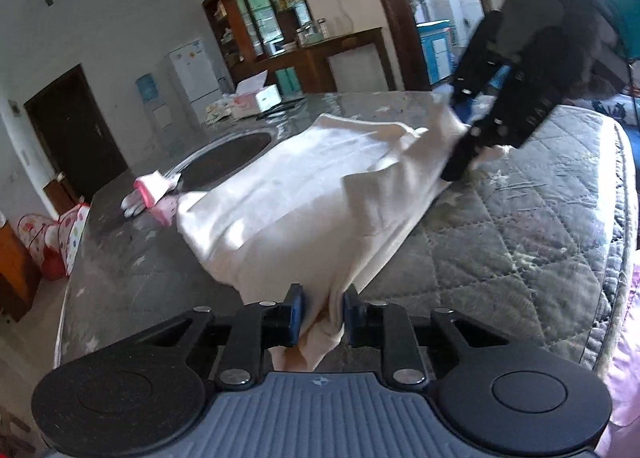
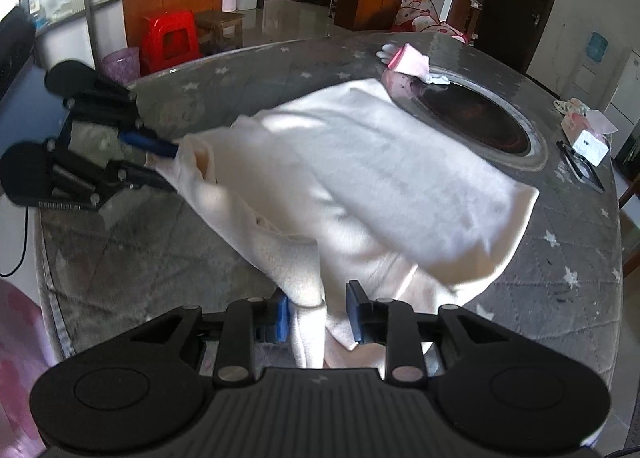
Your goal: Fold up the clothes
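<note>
A cream cloth [image 1: 312, 194] lies bunched across the grey quilted table cover [image 1: 500, 238]. In the left wrist view my left gripper [image 1: 322, 312] is shut on a gathered corner that fills the gap between its blue pads. The right wrist view shows that gripper [image 2: 174, 170] at the left, holding the cloth [image 2: 360, 162] up at its edge. My right gripper [image 2: 318, 316] is open, with a fold of cloth hanging loosely between its pads. Seen from the left wrist, the right gripper [image 1: 460, 138] leans down onto the cloth's far end.
A dark round inset [image 2: 472, 118] sits in the table beyond the cloth. A pink and white garment [image 2: 408, 62] lies at its far rim. A tissue box [image 2: 584, 134] is at the right. A red stool [image 2: 172, 34] stands on the floor behind.
</note>
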{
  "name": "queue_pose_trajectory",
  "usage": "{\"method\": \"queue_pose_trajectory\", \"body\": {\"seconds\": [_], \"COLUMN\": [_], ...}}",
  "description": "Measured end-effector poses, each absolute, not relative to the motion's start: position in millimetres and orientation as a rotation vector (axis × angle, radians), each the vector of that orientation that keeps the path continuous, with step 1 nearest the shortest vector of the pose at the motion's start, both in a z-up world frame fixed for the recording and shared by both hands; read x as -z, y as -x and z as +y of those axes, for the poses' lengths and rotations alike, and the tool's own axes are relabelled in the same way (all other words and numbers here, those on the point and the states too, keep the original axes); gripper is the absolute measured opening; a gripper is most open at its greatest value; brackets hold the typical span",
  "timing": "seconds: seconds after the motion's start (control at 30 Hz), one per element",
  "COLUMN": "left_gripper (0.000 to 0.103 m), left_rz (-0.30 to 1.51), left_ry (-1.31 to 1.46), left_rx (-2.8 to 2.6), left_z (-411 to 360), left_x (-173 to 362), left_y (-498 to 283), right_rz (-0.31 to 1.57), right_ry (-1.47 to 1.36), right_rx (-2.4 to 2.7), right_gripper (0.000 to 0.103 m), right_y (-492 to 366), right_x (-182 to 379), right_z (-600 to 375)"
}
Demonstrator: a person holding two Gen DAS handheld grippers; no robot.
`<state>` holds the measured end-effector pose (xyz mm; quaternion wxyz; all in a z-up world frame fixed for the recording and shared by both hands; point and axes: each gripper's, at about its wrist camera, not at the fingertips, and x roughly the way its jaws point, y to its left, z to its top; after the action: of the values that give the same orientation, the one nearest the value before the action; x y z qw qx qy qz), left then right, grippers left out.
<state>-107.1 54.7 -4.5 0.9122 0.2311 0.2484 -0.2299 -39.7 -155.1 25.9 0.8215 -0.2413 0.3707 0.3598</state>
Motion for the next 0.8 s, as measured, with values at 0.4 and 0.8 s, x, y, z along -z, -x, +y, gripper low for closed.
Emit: {"method": "queue_pose_trajectory", "body": {"seconds": [0.4,0.8], "left_gripper": [0.027,0.022], "left_rz": [0.445,0.48], "left_ry": [-0.665,-0.656], "left_rx": [0.397,0.424], "left_z": [30.4,31.5], "left_x": [15.0,10.2], "left_y": [120.8,112.6], "right_rz": [0.752,0.728], "right_ry": [0.567,0.537], "right_rx": [-0.745,-0.74], "right_gripper": [0.026,0.011], "right_y": [50.9,56.0], "right_x": [-17.3,-23.1], "right_z": [-150.7,-152.7]}}
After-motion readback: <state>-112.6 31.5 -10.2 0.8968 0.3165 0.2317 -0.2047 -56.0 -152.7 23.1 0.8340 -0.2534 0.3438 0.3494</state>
